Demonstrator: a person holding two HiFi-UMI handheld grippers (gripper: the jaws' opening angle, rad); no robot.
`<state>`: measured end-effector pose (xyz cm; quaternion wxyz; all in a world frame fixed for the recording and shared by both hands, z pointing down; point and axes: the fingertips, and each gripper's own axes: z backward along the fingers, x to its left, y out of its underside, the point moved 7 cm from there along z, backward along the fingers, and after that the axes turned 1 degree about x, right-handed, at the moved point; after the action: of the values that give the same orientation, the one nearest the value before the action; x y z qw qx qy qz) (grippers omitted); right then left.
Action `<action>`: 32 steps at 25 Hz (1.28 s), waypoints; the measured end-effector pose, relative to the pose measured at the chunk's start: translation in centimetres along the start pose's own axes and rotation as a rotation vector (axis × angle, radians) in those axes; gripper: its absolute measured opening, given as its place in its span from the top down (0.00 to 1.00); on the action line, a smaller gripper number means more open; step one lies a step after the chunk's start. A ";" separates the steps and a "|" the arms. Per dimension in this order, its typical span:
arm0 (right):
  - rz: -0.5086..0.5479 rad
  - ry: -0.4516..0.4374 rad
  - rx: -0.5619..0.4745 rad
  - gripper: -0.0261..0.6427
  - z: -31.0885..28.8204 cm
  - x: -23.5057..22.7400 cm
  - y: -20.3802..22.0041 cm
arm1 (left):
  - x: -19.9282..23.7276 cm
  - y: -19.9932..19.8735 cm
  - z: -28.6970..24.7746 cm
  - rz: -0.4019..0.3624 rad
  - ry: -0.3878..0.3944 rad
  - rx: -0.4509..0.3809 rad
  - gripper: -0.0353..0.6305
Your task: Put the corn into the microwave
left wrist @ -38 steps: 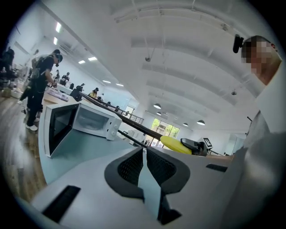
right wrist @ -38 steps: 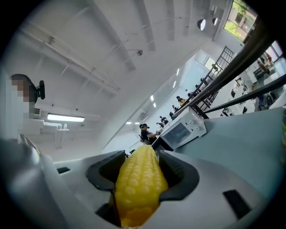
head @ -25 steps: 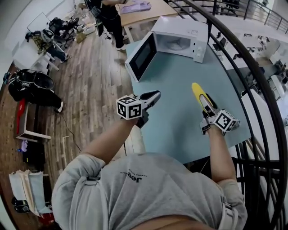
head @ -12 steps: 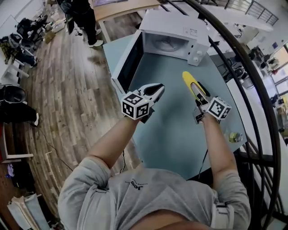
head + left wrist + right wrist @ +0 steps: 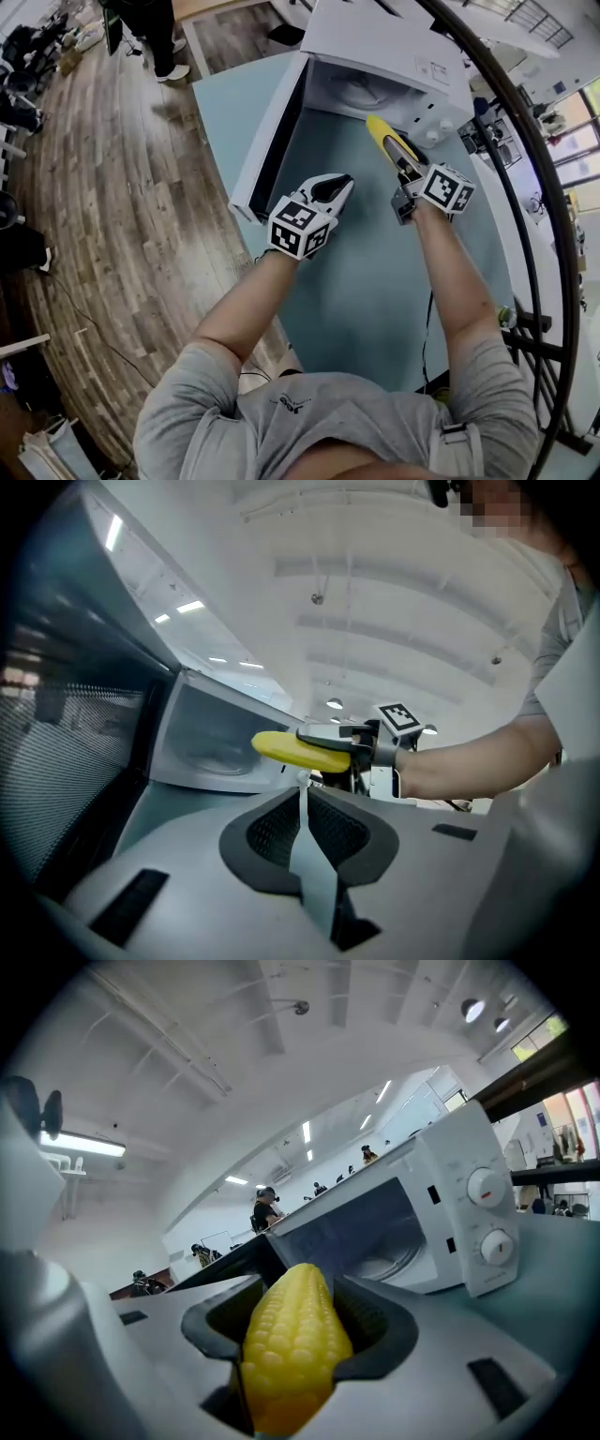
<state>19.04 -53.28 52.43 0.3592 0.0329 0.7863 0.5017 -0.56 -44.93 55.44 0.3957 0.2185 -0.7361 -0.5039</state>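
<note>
The yellow corn (image 5: 382, 135) sticks out forward from my right gripper (image 5: 397, 152), which is shut on it; its tip is at the mouth of the white microwave (image 5: 394, 47). The right gripper view has the corn (image 5: 292, 1344) wedged between the dark pads, pointing at the open cavity (image 5: 375, 1232). The microwave door (image 5: 267, 141) hangs open to the left. My left gripper (image 5: 341, 184) hovers above the teal table (image 5: 375, 281) just right of the door, its jaws together and empty. From the left gripper view (image 5: 301, 782) the corn (image 5: 295, 752) shows in front of the cavity.
Two dials (image 5: 487, 1213) sit on the microwave's right panel. A wooden floor (image 5: 112, 206) lies left of the table, with a person (image 5: 155, 28) standing at the far left. A black railing (image 5: 525, 187) curves along the right.
Both grippers have travelled forward over the table toward the microwave. The corn has gone from mid-table to the cavity's mouth, and the left gripper now sits beside the open door.
</note>
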 end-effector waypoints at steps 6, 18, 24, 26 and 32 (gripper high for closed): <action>0.068 0.036 0.034 0.59 -7.1 -2.7 -1.6 | 3.1 0.3 -3.6 0.006 -0.025 -0.024 0.88; 0.250 0.155 0.100 0.59 -15.9 -7.5 -3.0 | 6.4 1.3 -7.8 -0.066 -0.076 0.020 0.88; 0.292 0.198 0.115 0.60 -18.5 -9.6 -3.4 | 8.4 2.1 -8.9 -0.054 -0.125 0.032 0.88; 0.315 0.206 0.128 0.59 -19.1 -9.6 -3.2 | 9.2 1.9 -8.8 -0.051 -0.149 0.027 0.88; 0.356 0.231 0.135 0.59 -20.2 -10.1 -3.3 | 11.3 0.8 -9.3 -0.044 -0.207 0.004 0.88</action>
<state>15.45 -74.53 59.89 0.1696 0.1376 0.8357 0.5040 0.26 -58.05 61.89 0.3059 0.1823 -0.7692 -0.5307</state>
